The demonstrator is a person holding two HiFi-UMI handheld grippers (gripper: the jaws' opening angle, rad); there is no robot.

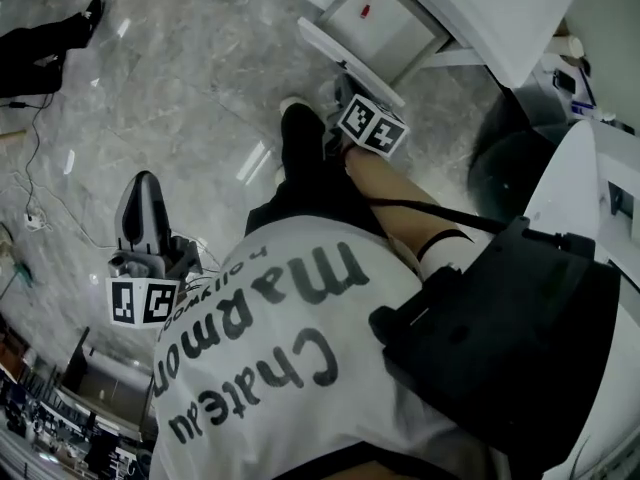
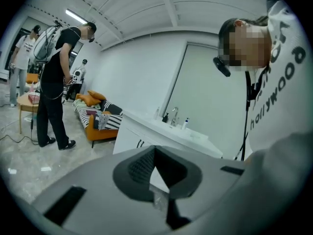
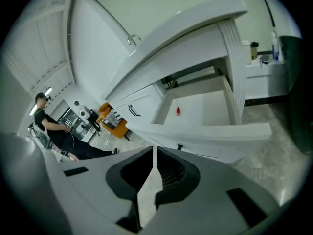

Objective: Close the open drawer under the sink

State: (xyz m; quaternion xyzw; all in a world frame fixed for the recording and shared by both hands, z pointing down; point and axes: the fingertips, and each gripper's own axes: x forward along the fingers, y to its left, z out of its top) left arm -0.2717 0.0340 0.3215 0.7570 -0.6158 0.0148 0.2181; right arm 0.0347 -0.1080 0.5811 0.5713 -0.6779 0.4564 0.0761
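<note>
The open drawer [image 1: 390, 30] juts out of the white vanity at the top of the head view, with its front panel [image 1: 345, 56] toward me. A small red thing [image 1: 365, 11] lies inside. My right gripper [image 1: 345, 88] hangs just in front of that panel, jaws shut and empty. In the right gripper view the shut right gripper [image 3: 155, 153] points at the drawer front [image 3: 210, 131], a short way off it. My left gripper [image 1: 143, 183] is low at the left over the floor, far from the drawer. In the left gripper view the left gripper [image 2: 155, 151] has its tips together, holding nothing.
A black shoe [image 1: 300, 133] stands on the marble floor beside the drawer. A black bag [image 1: 520, 318] hangs at my right side. A dark round bin [image 1: 510, 168] sits right of the vanity. Cables [image 1: 35, 168] trail at the left. Two people [image 2: 58, 82] and an orange sofa [image 2: 95, 114] are across the room.
</note>
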